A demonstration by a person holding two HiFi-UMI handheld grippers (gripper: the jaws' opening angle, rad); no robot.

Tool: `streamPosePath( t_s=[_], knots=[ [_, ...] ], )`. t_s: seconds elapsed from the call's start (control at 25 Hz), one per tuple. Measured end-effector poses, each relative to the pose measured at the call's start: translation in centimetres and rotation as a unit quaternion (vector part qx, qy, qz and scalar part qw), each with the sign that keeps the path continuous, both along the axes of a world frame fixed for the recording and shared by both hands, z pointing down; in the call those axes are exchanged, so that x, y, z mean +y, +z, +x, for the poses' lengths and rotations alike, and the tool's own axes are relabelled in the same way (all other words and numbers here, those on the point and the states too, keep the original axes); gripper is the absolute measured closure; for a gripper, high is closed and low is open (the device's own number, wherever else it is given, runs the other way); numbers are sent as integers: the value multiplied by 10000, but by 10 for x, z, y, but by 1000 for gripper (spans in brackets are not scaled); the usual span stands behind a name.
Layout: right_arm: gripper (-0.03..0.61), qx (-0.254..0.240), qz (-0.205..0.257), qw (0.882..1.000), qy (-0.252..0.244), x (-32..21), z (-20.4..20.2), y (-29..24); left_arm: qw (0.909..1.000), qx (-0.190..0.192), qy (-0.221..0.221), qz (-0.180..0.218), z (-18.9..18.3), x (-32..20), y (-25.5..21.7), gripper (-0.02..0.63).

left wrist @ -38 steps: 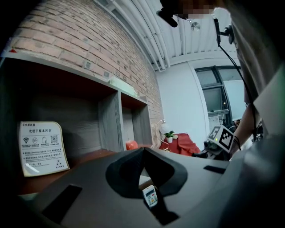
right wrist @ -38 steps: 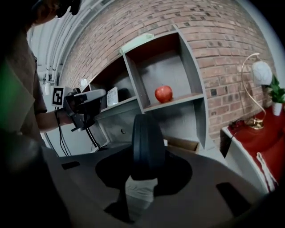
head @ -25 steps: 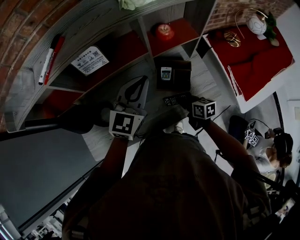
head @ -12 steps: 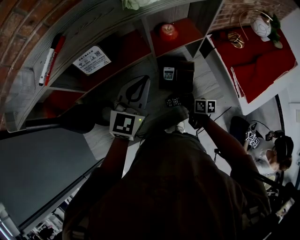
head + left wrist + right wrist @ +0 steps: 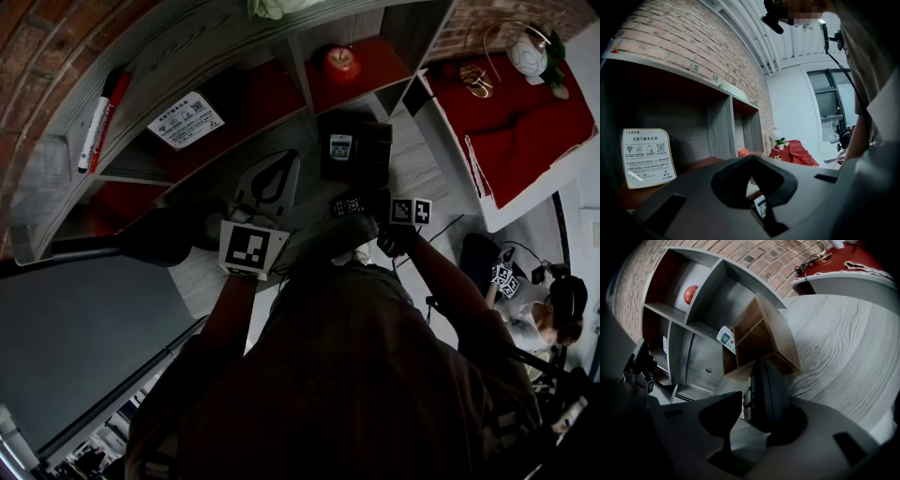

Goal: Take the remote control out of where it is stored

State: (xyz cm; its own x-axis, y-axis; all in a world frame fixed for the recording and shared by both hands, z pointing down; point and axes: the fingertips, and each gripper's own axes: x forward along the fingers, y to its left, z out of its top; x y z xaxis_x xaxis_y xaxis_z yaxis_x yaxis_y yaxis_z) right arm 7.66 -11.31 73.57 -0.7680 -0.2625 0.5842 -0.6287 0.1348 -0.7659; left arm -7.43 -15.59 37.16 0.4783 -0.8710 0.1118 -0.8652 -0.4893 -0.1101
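- Head view – my left gripper hovers over the pale wood-grain counter in front of the shelf, its fingers drawn together into a point. My right gripper sits to its right and carries the black remote control, which is outside the wooden box and just in front of it. A small white remote stands at the box. On the shelf I can see a printed card, two marker pens and a red round ornament.
- Left gripper view – the left gripper has its fingers meeting at the tips with nothing between them. Past them I make out the printed card, the red round ornament and, low in the gap, the small white remote.
- Right gripper view – the right gripper is clamped on the black remote control, which stands on edge between the fingers with its buttons toward the left one. The fingers have just eased apart a little, yet both sides look to be in contact. Beyond it lie the wooden box on the counter, its open side facing me, and the small white remote leaning beside the box.
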Motion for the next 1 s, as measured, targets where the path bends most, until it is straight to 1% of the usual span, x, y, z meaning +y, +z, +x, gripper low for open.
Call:
streamPosePath(
  t_s=[0.16,0.24,0.32,0.36,0.48,0.6,0.68,0.76,0.88,0.92,0.96,1.0],
  knots=[
    [349,585,343,9968,-414,1,4,6,9999,-101,41,-54,-3,1,8,601],
    [330,930,544,9921,-649,2,8,8,9998,-161,70,-70,-4,3,12,601],
    [317,1164,694,9875,-807,1,10,11,9999,-108,52,-43,-2,2,8,601],
    [307,1244,727,9860,-844,1,11,13,9999,-85,51,-44,-2,2,7,601],
    [277,1571,788,9804,-893,-2,16,14,9995,-260,138,-125,-4,6,21,601],
    [254,1833,879,9747,-928,-3,21,14,9999,-90,66,-47,-1,4,8,601],
    [240,2073,998,9680,-998,-3,26,14,9999,-126,72,-36,-3,5,10,601],
    [221,2293,1076,9612,-1091,-2,32,16,10000,-75,44,-33,-2,4,7,601],
    [203,2454,1145,9560,-1129,-3,38,16,10000,-47,36,-40,-1,5,6,601],
    [194,2428,1159,9568,-1101,-4,38,15,10000,-47,40,-48,0,6,7,601],
    [180,2366,1136,9592,-1051,-4,38,16,10000,-51,45,-56,0,6,7,601],
    [179,2279,1074,9625,-1003,-3,37,16,9999,-59,52,-64,0,7,8,601]
  ],
)
